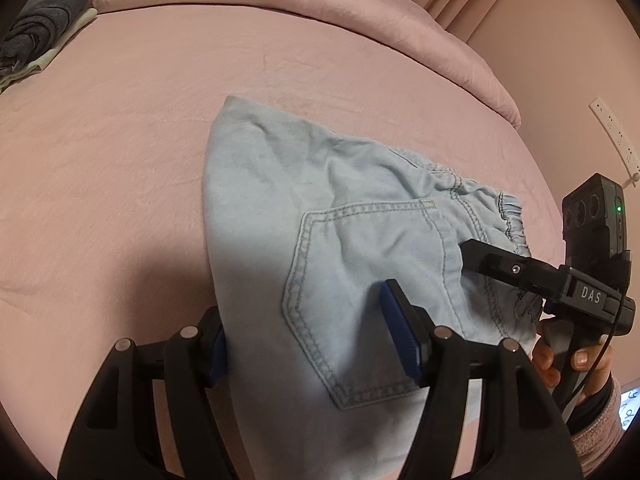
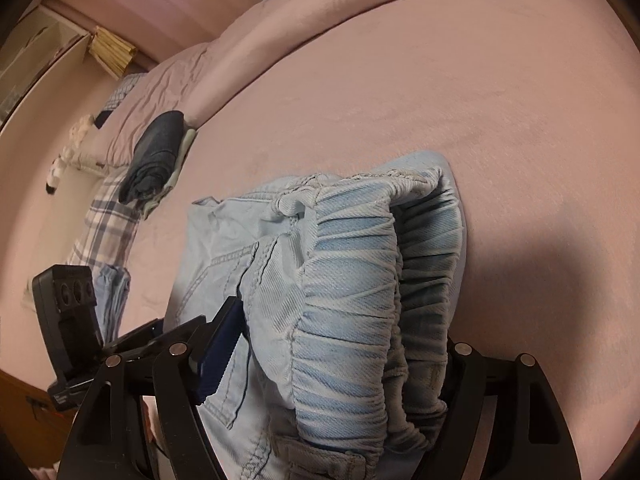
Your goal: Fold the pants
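- The pale blue denim pants (image 1: 344, 240), folded into a thick bundle with a stitched back pocket (image 1: 360, 300) uppermost, lie on the pink plush bedspread (image 1: 120, 160); their near end runs out of the bottom of the left wrist view, so how far they reach cannot be seen.
- The left gripper (image 1: 316, 356) straddles the bundle's near edge with its blue-padded jaws about half open; the right pad (image 1: 400, 340) lies against the pocket cloth, the left pad (image 1: 218, 356) is half hidden behind the fold; whether they press or merely rest I cannot tell.
- The right gripper (image 2: 336, 356) stands wide at the gathered elastic waistband (image 2: 360, 300), which bulges between its jaws; its left pad (image 2: 220, 352) shows beside the denim, while the right one is wholly hidden behind the gathers, so a grip cannot be confirmed.
- In the left wrist view the right gripper enters from the right edge; only one finger (image 1: 492, 260) shows over the waistband, the other is hidden; a hand (image 1: 560, 360) in a pinkish sleeve holds its handle, cut off by the frame.
- A dark grey folded garment (image 1: 44, 20) sits on a paler one at the bed's far corner, partly cut by the lens rim; a plaid cloth (image 2: 108, 224) lies past the bed edge, hard to make out.
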`<state>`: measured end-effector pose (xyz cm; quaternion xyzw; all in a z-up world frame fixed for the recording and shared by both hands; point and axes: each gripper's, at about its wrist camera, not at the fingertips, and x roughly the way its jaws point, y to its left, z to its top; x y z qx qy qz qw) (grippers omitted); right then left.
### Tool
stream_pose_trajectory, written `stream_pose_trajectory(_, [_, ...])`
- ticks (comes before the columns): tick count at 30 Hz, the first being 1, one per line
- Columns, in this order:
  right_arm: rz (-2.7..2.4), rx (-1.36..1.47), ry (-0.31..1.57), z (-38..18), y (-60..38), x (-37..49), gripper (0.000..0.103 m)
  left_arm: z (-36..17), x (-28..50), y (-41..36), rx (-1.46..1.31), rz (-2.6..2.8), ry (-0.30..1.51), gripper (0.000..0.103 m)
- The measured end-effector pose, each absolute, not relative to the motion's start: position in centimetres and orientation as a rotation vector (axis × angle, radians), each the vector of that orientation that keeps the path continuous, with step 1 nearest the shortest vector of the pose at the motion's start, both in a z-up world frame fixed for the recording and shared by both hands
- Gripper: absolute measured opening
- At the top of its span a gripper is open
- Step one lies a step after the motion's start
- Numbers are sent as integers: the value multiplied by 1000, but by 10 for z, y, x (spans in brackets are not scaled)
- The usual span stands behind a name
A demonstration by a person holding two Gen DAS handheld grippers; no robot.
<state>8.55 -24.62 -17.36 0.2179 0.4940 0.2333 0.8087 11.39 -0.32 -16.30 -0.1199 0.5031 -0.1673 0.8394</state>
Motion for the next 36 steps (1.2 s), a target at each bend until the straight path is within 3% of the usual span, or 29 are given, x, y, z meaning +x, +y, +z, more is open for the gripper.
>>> stream_pose_trajectory(4, [488, 450, 1047, -168, -242, 78, 78, -161, 113, -4, -242, -359, 1053, 59])
stream_pose_trajectory(8, [477, 429, 1023, -161, -241, 72, 65, -155, 108, -4, -220, -350, 1029, 42])
stream_pose_trajectory(12, [470, 393, 989, -150, -238, 65, 53, -147, 104, -2, -238, -356, 1005, 35])
stream_pose_trajectory(18, [486, 361, 928, -131, -228, 57, 46, -134, 99, -5, -239, -373, 975, 35])
stream_pose_trajectory(36, [564, 323, 828, -94, -194, 71, 45, -102, 104, 19, -208, -338, 882, 35])
